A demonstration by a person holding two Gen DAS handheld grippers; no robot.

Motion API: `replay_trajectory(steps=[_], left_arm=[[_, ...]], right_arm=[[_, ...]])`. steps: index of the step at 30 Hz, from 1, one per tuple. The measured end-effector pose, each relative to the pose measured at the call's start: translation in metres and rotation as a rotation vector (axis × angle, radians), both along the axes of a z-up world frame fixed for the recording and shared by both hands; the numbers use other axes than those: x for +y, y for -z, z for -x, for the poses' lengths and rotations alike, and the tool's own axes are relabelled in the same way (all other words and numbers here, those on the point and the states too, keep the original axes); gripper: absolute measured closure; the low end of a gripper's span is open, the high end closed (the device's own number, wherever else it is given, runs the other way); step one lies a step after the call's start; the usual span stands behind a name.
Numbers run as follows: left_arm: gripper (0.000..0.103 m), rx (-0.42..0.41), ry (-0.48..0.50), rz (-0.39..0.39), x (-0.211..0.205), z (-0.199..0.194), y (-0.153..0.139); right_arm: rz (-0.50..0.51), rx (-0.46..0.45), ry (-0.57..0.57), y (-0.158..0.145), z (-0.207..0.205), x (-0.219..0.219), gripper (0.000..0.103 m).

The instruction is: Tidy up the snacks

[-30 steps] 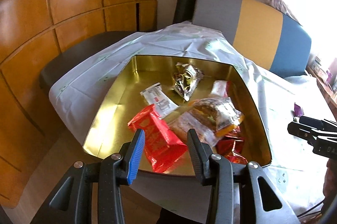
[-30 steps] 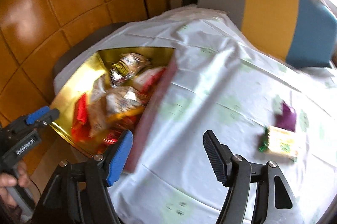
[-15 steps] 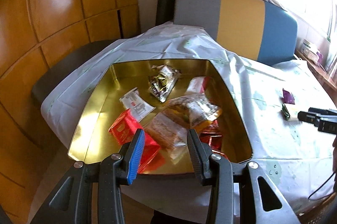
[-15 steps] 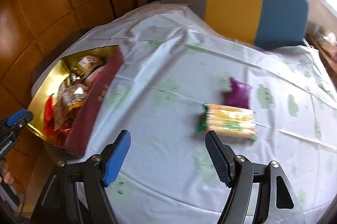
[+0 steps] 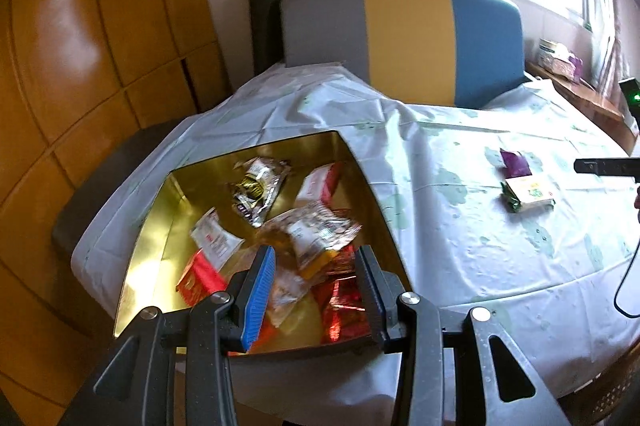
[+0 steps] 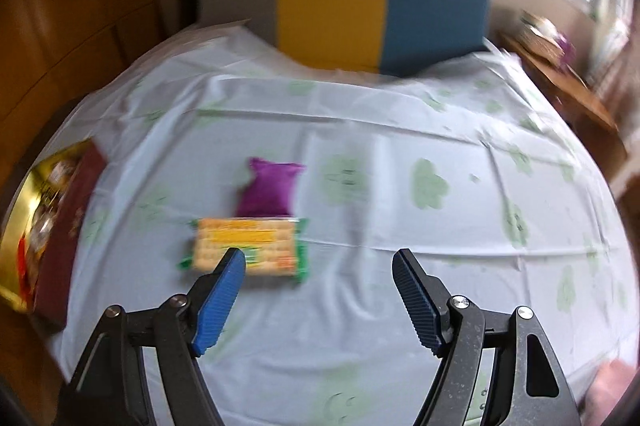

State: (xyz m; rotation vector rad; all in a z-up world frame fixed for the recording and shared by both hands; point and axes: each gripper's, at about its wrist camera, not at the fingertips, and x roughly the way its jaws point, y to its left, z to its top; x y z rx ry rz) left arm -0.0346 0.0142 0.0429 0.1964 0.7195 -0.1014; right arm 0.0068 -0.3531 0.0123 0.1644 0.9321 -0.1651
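Observation:
An open gold tin [image 5: 160,226] at the table's left end holds several wrapped snacks, among them a red pack [image 5: 196,278] and a clear bag [image 5: 320,234]. My left gripper [image 5: 314,258] hovers open over the tin's near side with nothing between its fingers. On the tablecloth to the right lie a yellow-and-green cracker packet [image 6: 248,246] and a purple packet [image 6: 268,189] just behind it. My right gripper [image 6: 318,258] is wide open above the cloth. Its blue left fingertip [image 6: 230,266] overlaps the cracker packet's near edge. The tin's maroon outer wall [image 6: 76,209] shows at far left.
A chair with a grey, yellow and blue back [image 5: 404,37] stands against the table's far side. Wooden panelling [image 5: 80,45] fills the left. A wooden sill [image 5: 568,81] with boxes runs along the right under the window. A black cable [image 5: 624,286] hangs at the right edge.
My right gripper has swung right, away from the tin, to just before the cracker packet, and its jaws have widened. The left gripper has drifted right over the tin, jaws unchanged.

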Motion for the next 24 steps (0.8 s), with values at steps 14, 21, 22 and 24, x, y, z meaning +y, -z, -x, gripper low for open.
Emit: replay_trajectory(steps=[14,21,22,24], left_arm=[[0.061,0.045,0.128,-0.049,-0.057,-0.014,0.009],[0.061,0.093,0.242,-0.054,-0.096,-0.029,0.017],[0.061,0.097,0.259,-0.054,-0.101,-0.03,0.018],[0.061,0.105,0.311,-0.059,-0.116,-0.033,0.02]], right_arm=[[-0.163,0.041,0.171,0.007,-0.002,-0.037,0.024],[-0.225,0.042,0.228,0.008,0.002,-0.051,0.023],[-0.23,0.04,0.231,0.007,0.003,-0.052,0.023],[-0.237,0.039,0.23,0.007,0.003,-0.052,0.023]])
